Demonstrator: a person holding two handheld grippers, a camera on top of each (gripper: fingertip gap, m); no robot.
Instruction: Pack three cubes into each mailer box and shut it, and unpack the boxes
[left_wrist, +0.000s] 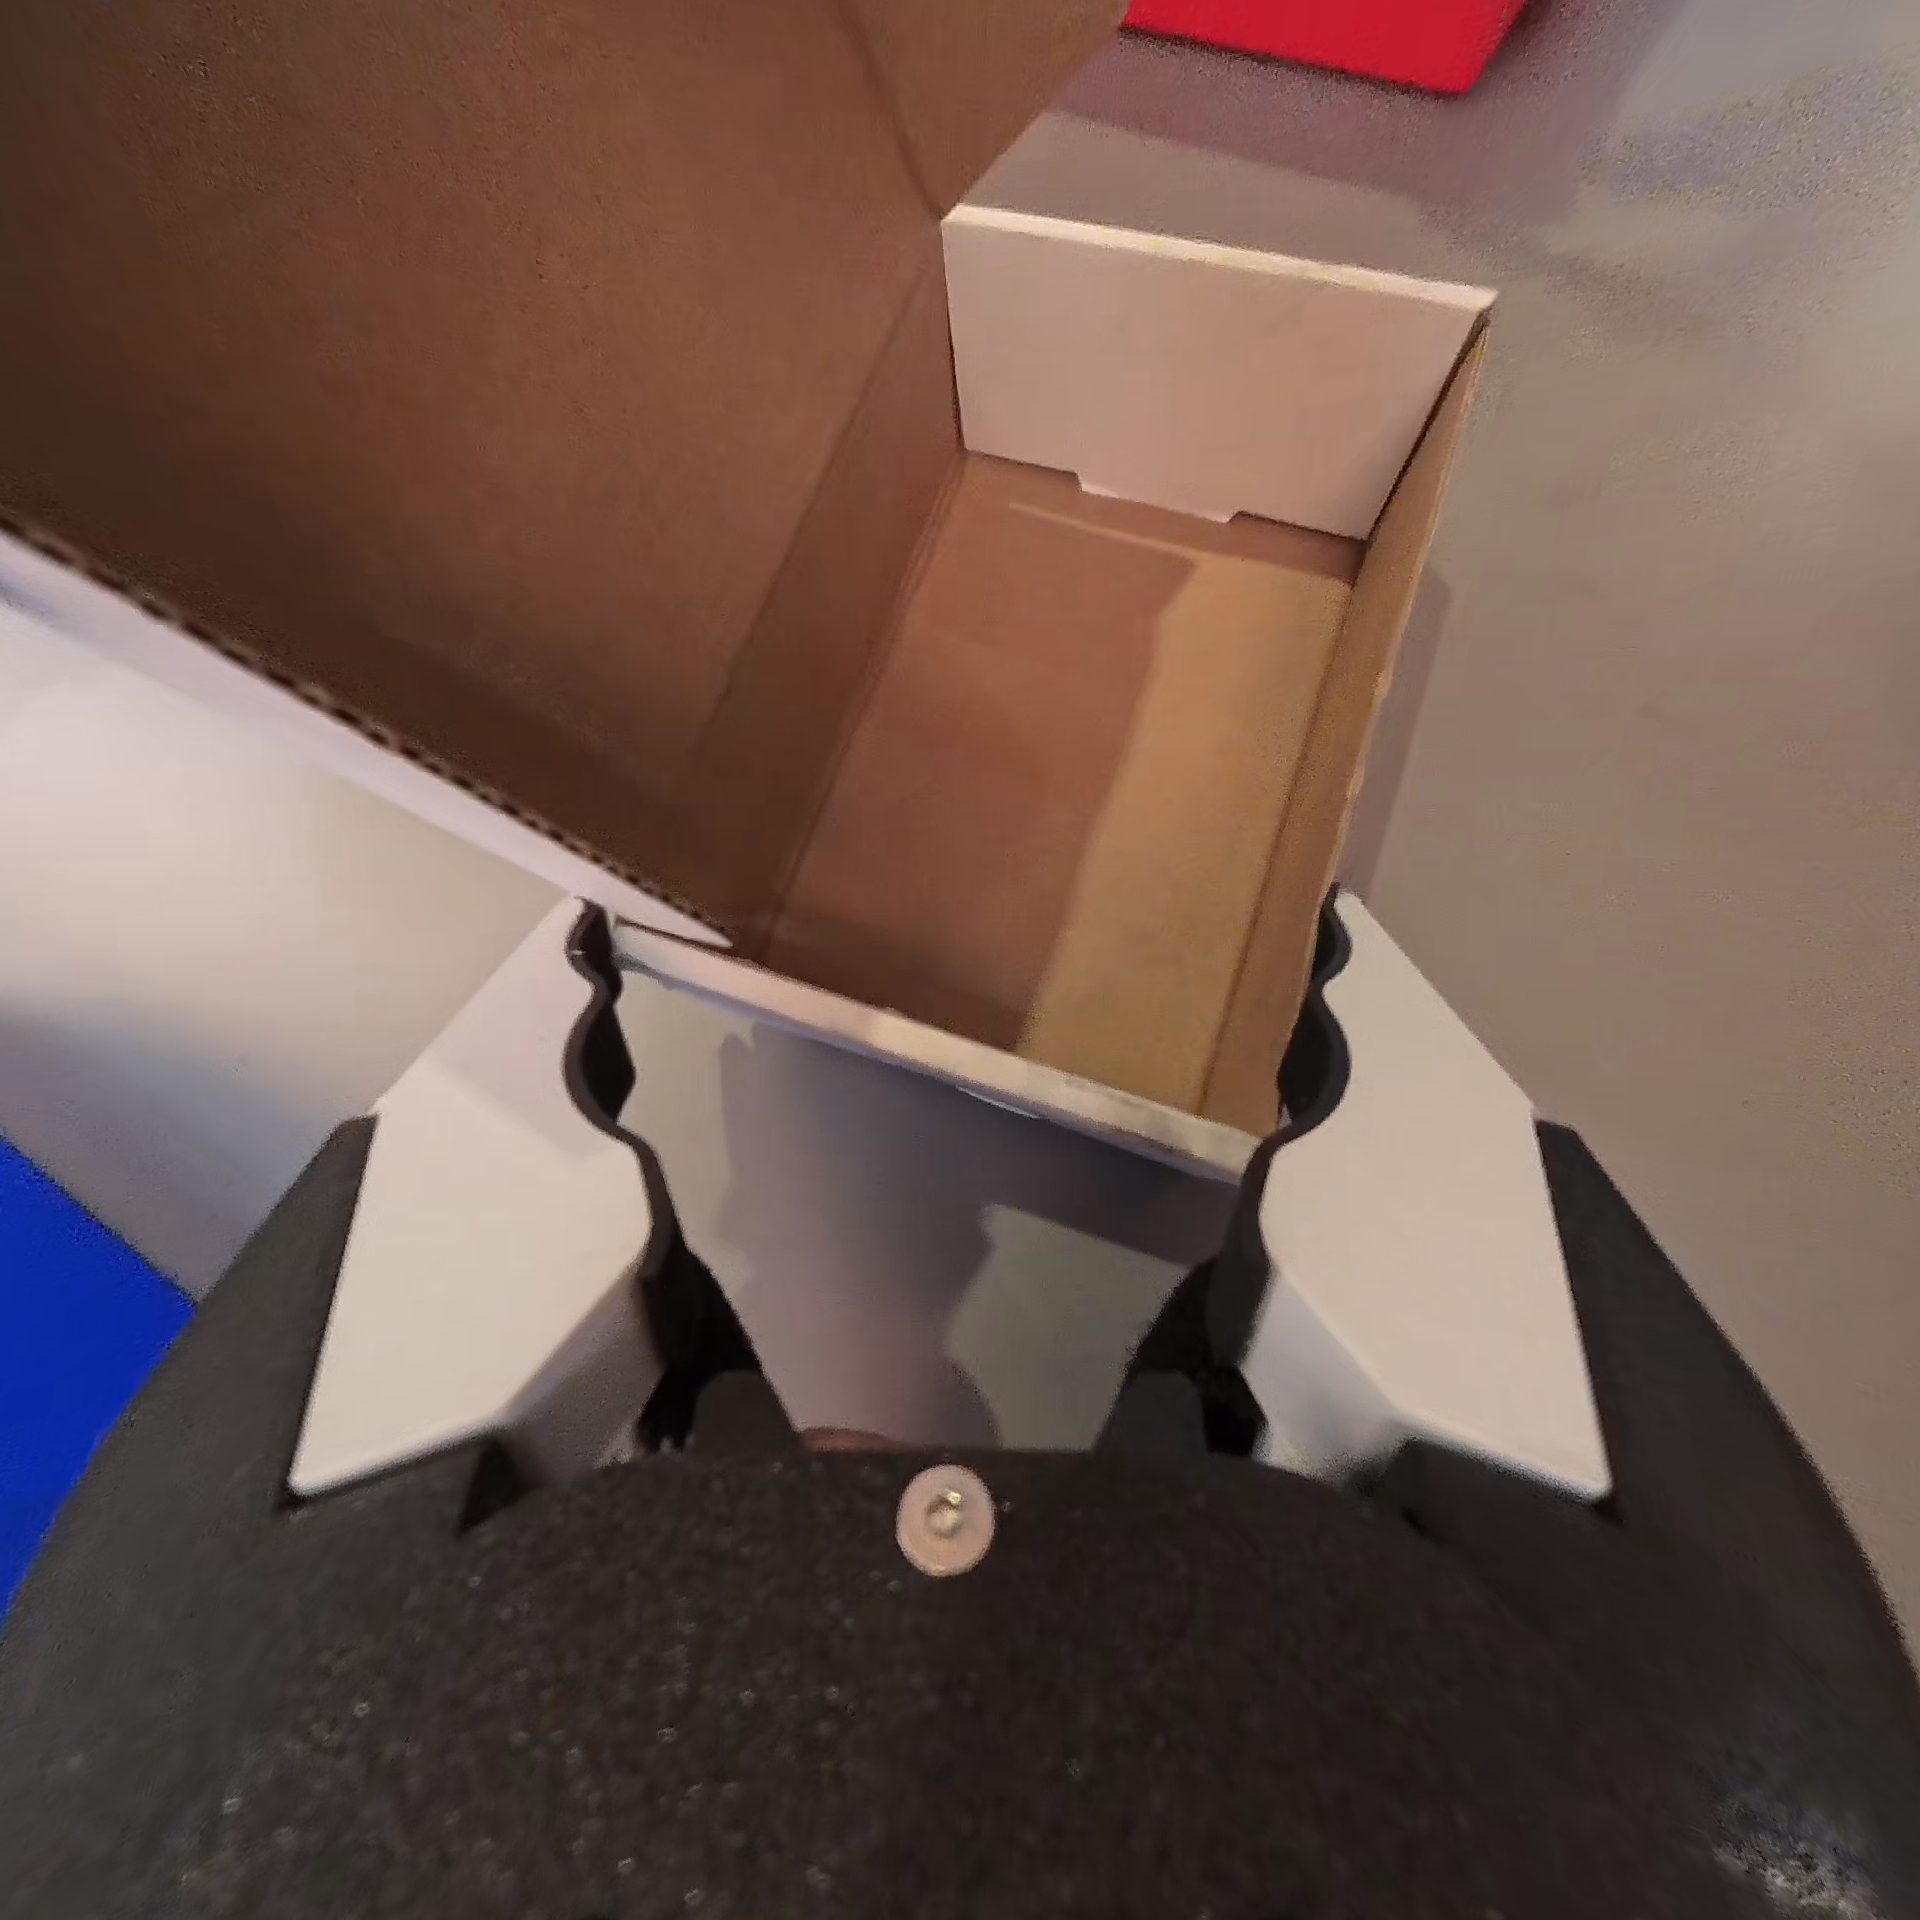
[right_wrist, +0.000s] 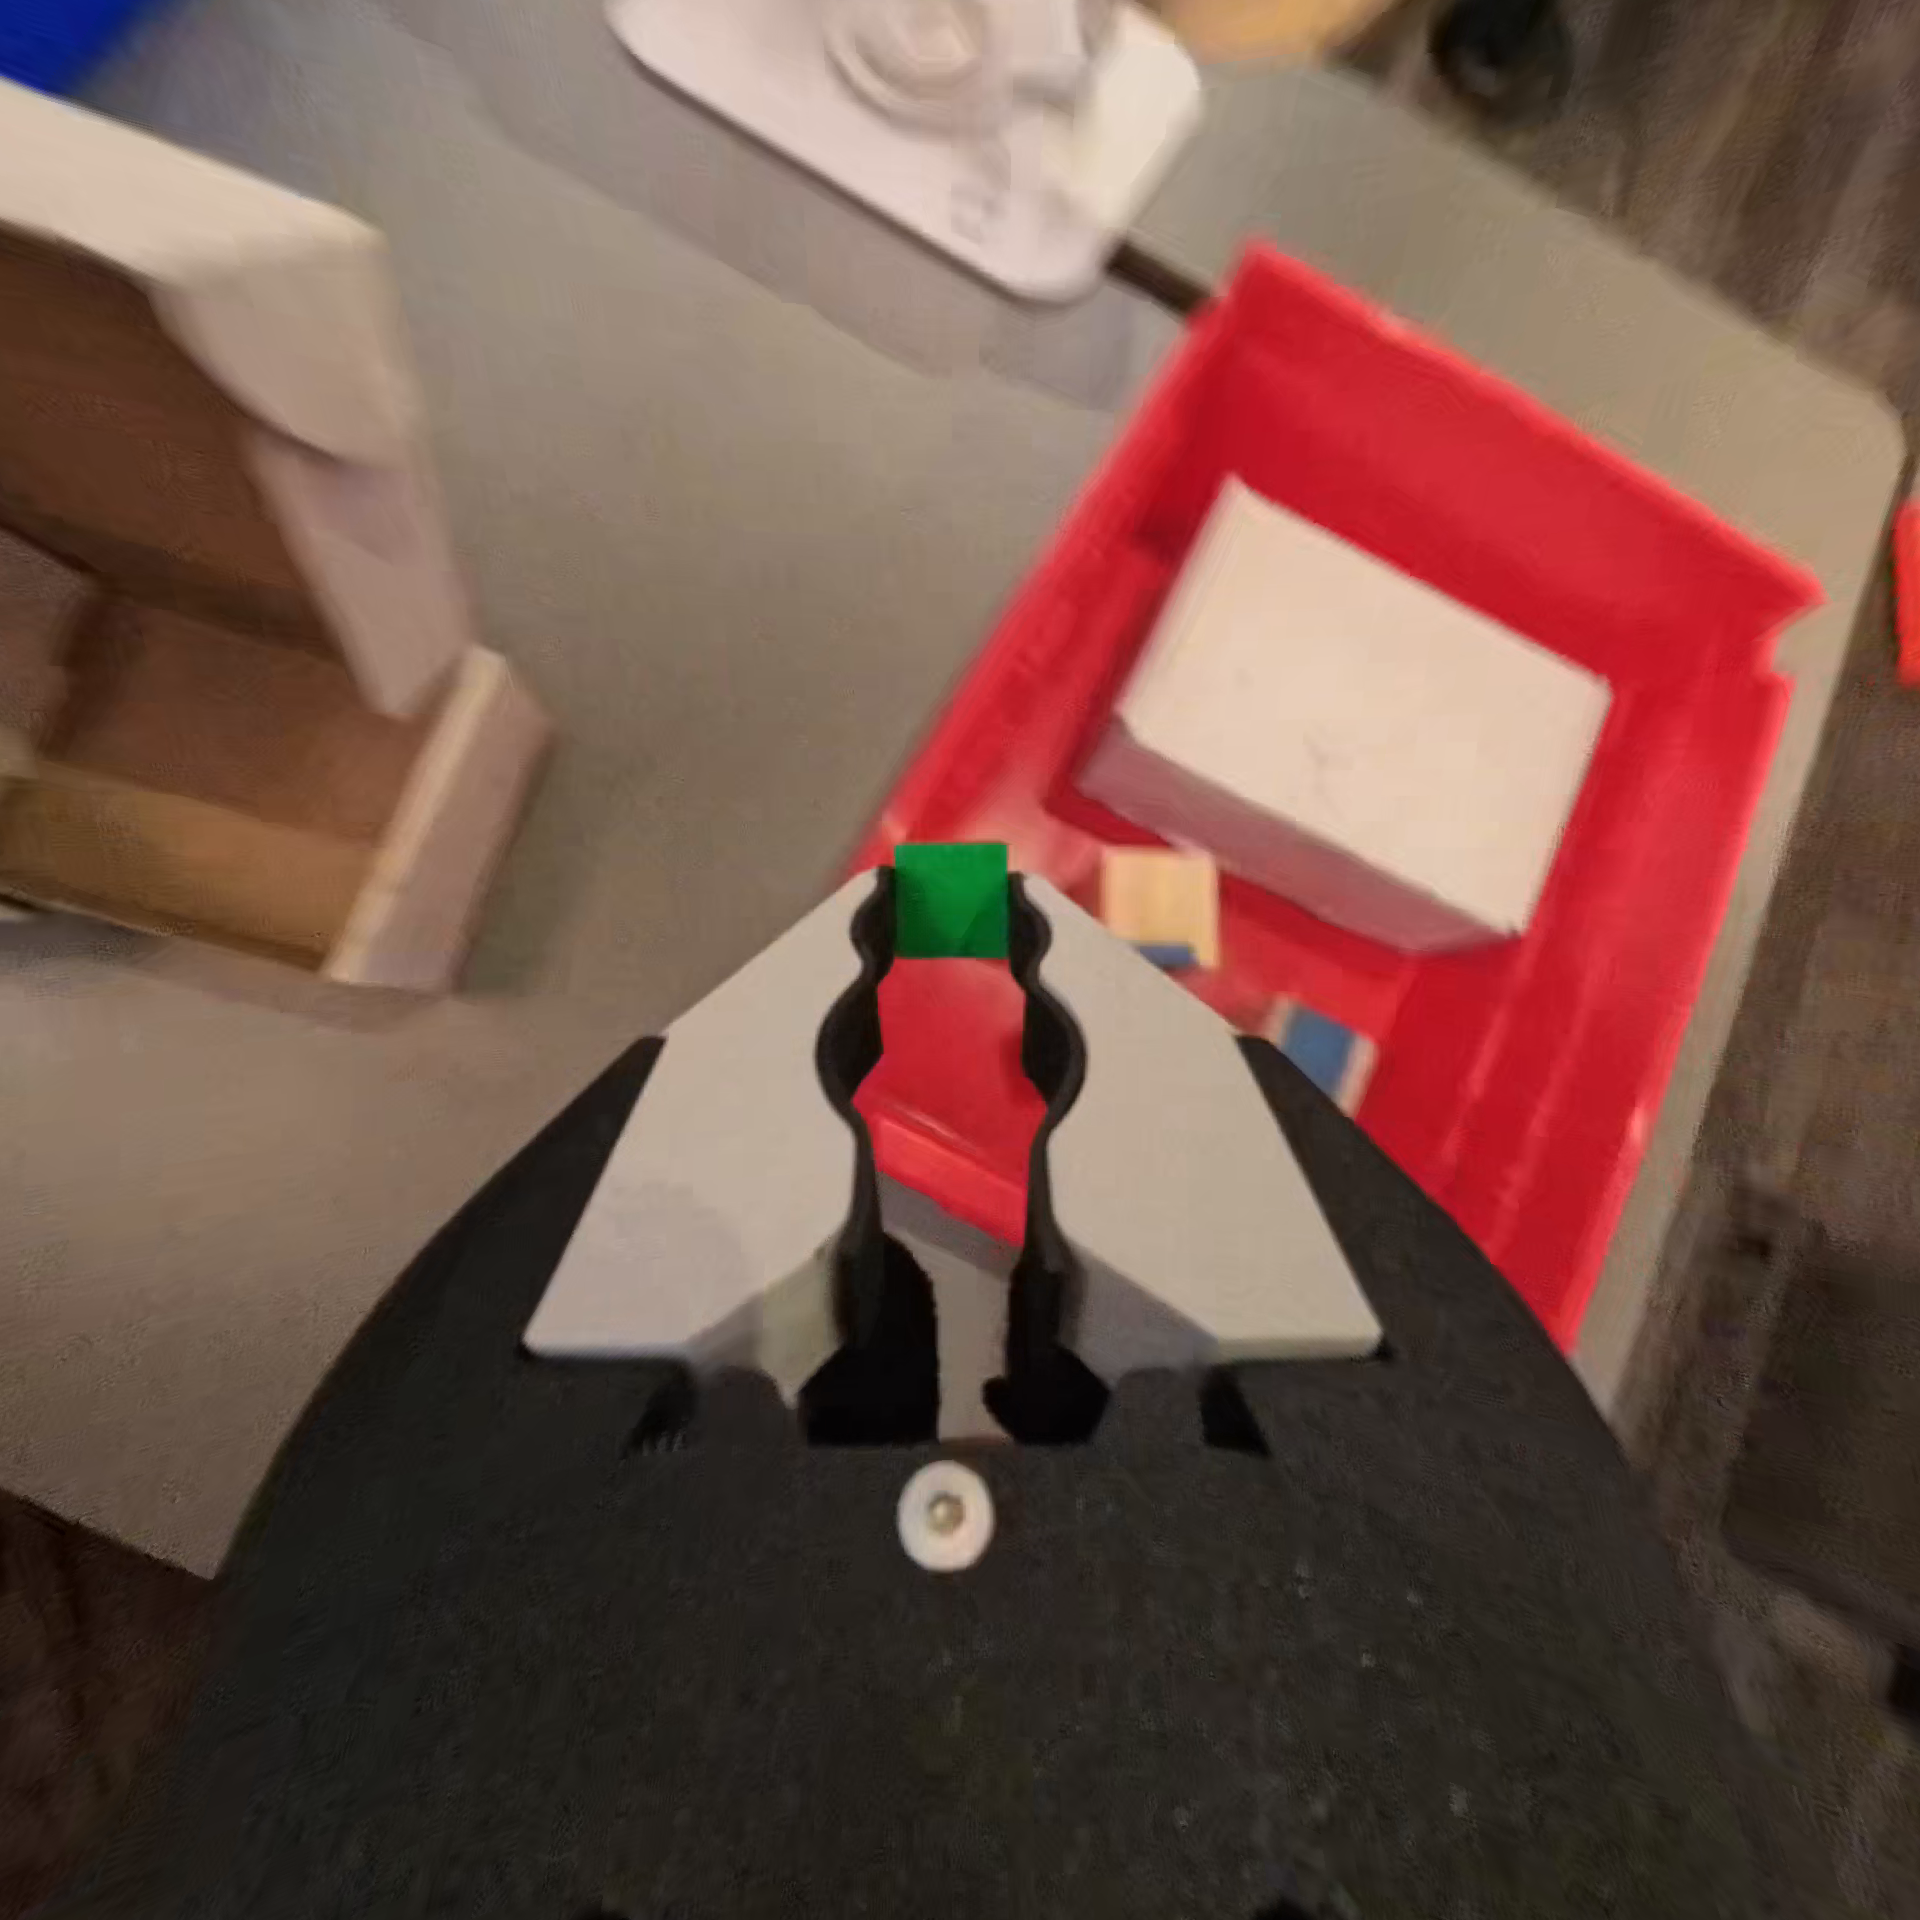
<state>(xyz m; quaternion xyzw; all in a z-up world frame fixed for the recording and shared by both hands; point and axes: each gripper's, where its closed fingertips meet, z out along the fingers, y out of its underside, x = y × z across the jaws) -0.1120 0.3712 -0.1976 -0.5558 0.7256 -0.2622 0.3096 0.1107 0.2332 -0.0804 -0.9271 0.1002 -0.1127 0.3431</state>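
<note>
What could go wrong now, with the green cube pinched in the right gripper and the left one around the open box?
1. The green cube sits only at the very tips of the right gripper, so it may slip out on the way to the box.
2. The brown lid leans over the open mailer box, so it may block or catch the cube.
3. The left gripper straddles the box's near end with jaws wide, perhaps not clamping it, so a nudge might shift the box.

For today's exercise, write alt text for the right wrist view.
The right gripper pinches a green cube above a red bin that holds a closed white box and more cubes. An open mailer box stands to the left.
</note>
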